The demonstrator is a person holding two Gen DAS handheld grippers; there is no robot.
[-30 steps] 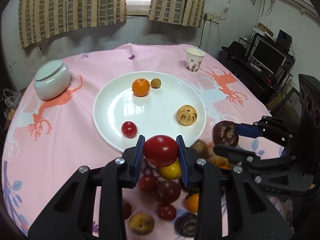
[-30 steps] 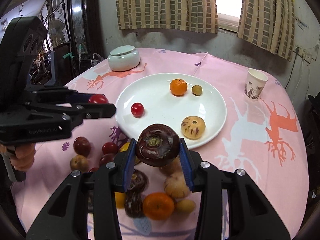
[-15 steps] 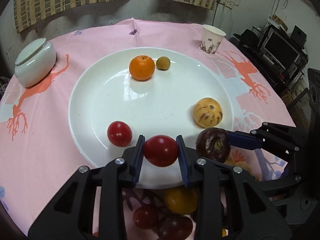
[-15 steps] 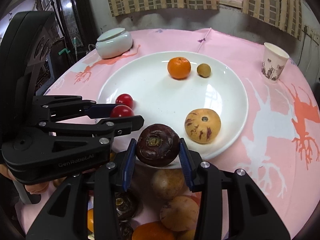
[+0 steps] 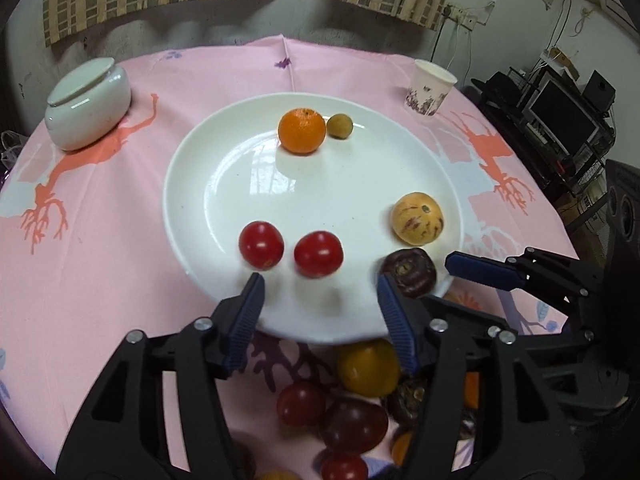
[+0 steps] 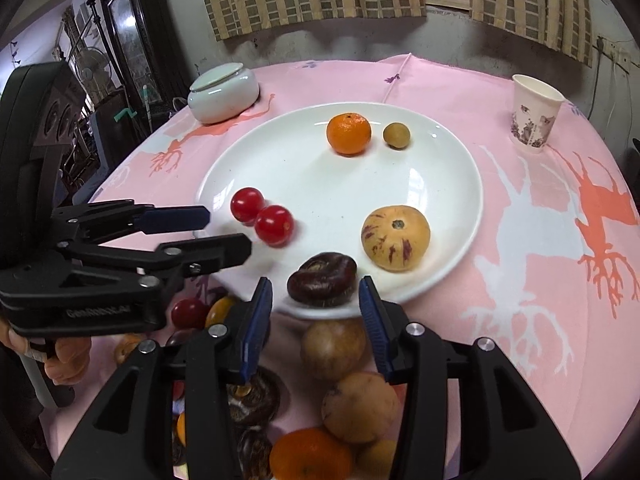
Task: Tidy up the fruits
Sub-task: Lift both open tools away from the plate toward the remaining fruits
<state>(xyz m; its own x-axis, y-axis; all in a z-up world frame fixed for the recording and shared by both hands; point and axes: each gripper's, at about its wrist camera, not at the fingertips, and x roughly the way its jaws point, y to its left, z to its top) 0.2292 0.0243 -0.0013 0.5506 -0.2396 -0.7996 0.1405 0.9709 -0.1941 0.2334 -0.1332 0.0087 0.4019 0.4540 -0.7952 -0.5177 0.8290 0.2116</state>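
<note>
A white plate (image 5: 320, 192) on the pink cloth holds an orange (image 5: 301, 131), a small olive fruit (image 5: 339, 126), a striped yellow melon (image 5: 417, 223) and two red tomatoes. My left gripper (image 5: 320, 284) is open, and the nearer tomato (image 5: 319, 254) lies free just beyond its tips. My right gripper (image 6: 316, 284) is also open, its jaws standing either side of a dark purple fruit (image 6: 322, 278) that rests on the plate's near rim. From the right wrist view, the left gripper (image 6: 224, 230) is open beside the tomatoes.
Several loose fruits (image 6: 344, 380) lie piled on the cloth under both grippers. A white lidded jar (image 5: 88, 108) sits at the far left and a paper cup (image 5: 430, 88) at the far right. Electronics (image 5: 560, 120) stand beyond the table's right edge.
Both grippers moved forward over the plate's near rim and opened. The left let go of the red tomato and the right let go of the purple fruit; both now lie on the plate.
</note>
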